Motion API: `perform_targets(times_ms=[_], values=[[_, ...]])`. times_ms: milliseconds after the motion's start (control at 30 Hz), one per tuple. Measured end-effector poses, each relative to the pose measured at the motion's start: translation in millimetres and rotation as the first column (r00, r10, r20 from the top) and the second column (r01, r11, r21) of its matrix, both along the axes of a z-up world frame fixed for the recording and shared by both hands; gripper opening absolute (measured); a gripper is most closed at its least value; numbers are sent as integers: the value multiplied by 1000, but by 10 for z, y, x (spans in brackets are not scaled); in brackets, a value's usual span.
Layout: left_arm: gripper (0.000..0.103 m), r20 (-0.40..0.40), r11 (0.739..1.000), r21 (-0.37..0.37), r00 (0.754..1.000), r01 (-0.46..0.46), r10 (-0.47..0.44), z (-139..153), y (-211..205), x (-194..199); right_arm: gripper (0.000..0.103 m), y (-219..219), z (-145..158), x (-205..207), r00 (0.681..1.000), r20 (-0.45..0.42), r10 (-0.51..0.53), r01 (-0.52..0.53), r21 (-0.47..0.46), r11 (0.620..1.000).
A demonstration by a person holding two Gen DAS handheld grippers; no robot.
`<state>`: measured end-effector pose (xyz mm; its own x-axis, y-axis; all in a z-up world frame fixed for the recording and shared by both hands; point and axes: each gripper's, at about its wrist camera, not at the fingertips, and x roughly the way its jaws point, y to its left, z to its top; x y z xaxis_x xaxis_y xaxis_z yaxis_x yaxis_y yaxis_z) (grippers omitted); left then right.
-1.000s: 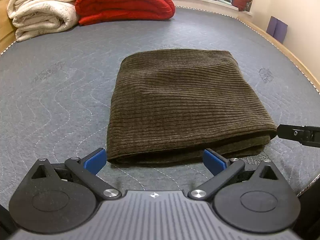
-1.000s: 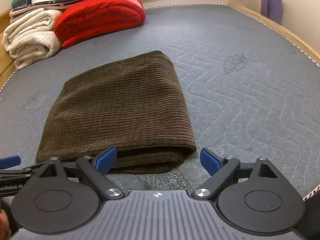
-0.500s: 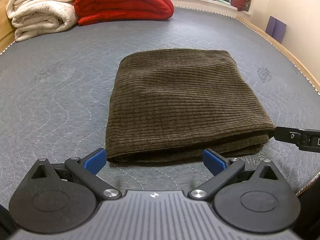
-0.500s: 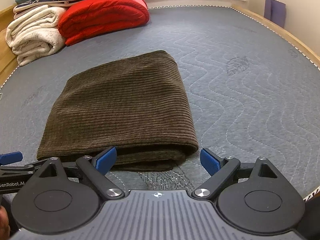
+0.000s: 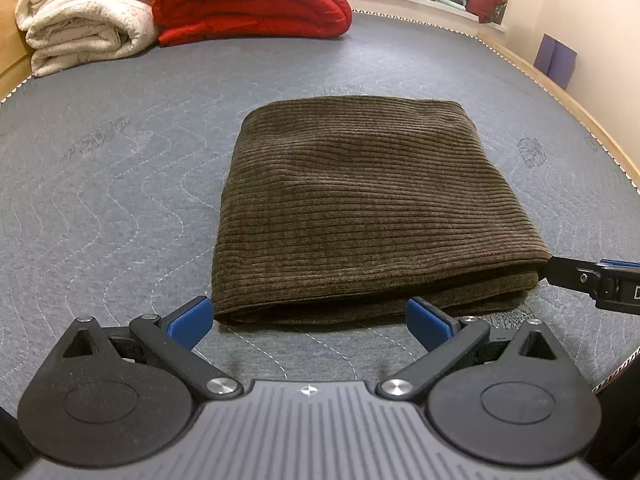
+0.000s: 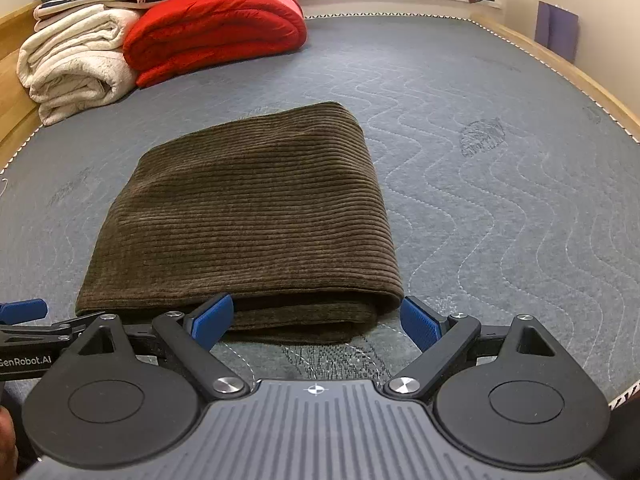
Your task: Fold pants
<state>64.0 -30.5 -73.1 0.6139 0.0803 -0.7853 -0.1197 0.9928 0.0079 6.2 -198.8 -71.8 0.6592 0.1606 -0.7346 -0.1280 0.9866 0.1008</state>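
The dark brown ribbed corduroy pants (image 5: 360, 208) lie as a compact, squared-off bundle in the middle of the grey quilted mattress (image 5: 112, 184), layers stacked neatly, the near edge showing the doubled thickness. That looks very much like a finished fold: no leg trails out, no corner sticks up, the top face is smooth.

Down at the near edge, the left gripper (image 5: 308, 316) sits low with its blue pads spread wide apart, one at the bundle's near left corner, the other under the near edge further right. Nothing is pinched between them. The right gripper (image 6: 316, 318) is the same story: blue-padded jaws splayed wide around the bundle's near right corner, one pad against the front edge and the other just off the corner, cloth between them but no squeeze on it.

At the far end of the mattress, a rolled cream fleece blanket (image 6: 76, 64) and a folded red padded quilt (image 6: 216, 28) sit well clear of the action.

So where are we? Judging by the shape, the folding is essentially done. What could remain is a last tidy of that slightly uneven lower layer at the front right, or simply backing both tools away.
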Motion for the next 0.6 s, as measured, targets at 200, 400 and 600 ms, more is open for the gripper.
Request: perform_targets(times_ms=[200,400,600], values=[[103,-3,1000,-2,1000,-4,4,-9,-1,5,91,6,9,1,1000,0,2,-2,0,1000],[103,-4,1000,-3,1000,-5,5,-13,-4,5,91,5,8,6,1000,1,9,-9,-3,1000],[103,-6,1000,0,1000,-3,3,-24,-14,1,91,8,12,5,1000,0,9,-9,-2,1000]])
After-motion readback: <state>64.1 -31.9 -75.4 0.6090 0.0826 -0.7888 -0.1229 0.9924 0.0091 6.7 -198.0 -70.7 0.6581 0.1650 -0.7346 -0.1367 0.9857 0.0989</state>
